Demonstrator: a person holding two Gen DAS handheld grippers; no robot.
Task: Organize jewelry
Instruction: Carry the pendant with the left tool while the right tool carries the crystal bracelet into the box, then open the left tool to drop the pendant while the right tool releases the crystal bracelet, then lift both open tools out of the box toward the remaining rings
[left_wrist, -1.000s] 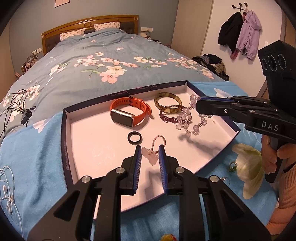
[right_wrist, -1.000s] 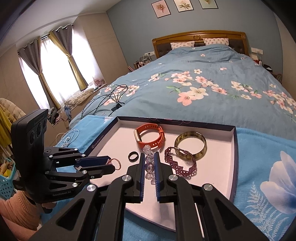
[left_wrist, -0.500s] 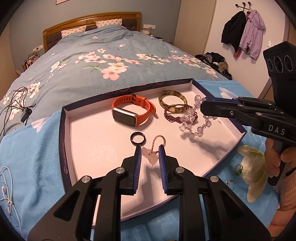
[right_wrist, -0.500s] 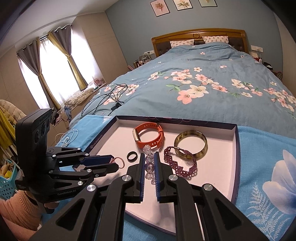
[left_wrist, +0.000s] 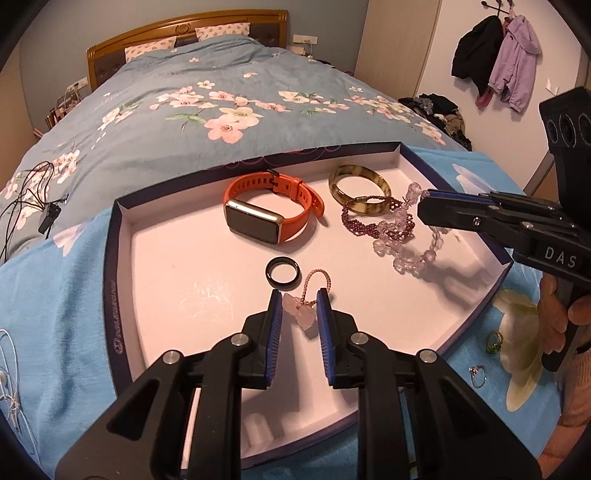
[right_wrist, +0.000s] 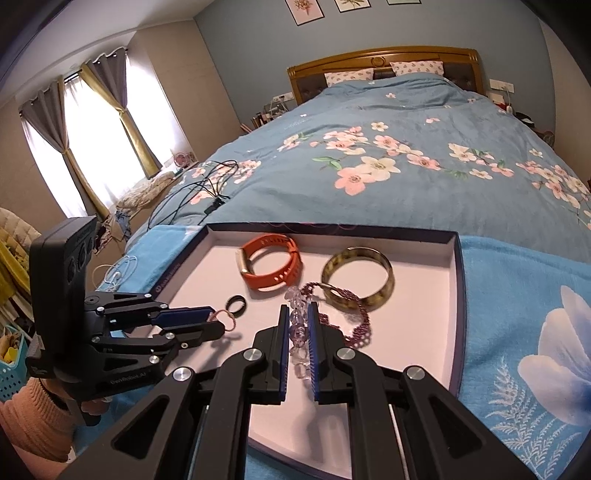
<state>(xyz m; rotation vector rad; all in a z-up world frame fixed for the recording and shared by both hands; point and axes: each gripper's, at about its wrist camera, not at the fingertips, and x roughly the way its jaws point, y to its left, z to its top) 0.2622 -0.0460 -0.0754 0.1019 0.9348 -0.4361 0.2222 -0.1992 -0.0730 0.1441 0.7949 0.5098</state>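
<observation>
My left gripper (left_wrist: 299, 314) is shut on a pale pink pendant (left_wrist: 301, 314) whose pink cord loop (left_wrist: 316, 282) sticks out ahead, low over the white tray (left_wrist: 110, 258). Just beyond it lies a black ring (left_wrist: 282, 271). My right gripper (right_wrist: 298, 312) is shut on a clear crystal bead bracelet (right_wrist: 299, 332). In the left wrist view the bracelet (left_wrist: 406, 251) droops from the right gripper (left_wrist: 424, 206) onto the tray's right side. An orange smart band (left_wrist: 273, 214), a tortoiseshell bangle (left_wrist: 358, 188) and a purple beaded bracelet (left_wrist: 365, 225) lie at the back.
The tray's dark blue rim (right_wrist: 458, 295) sits on a blue flowered blanket on the bed. A green ring (left_wrist: 495, 341) and a silver ring (left_wrist: 476, 373) lie on the blanket right of the tray. Black cables (left_wrist: 33, 195) and white earphones (left_wrist: 7, 387) lie to the left.
The left gripper, still holding the pendant, has drifted a little left and lower over the tray. The right gripper has barely moved, and the bead bracelet still hangs from it.
</observation>
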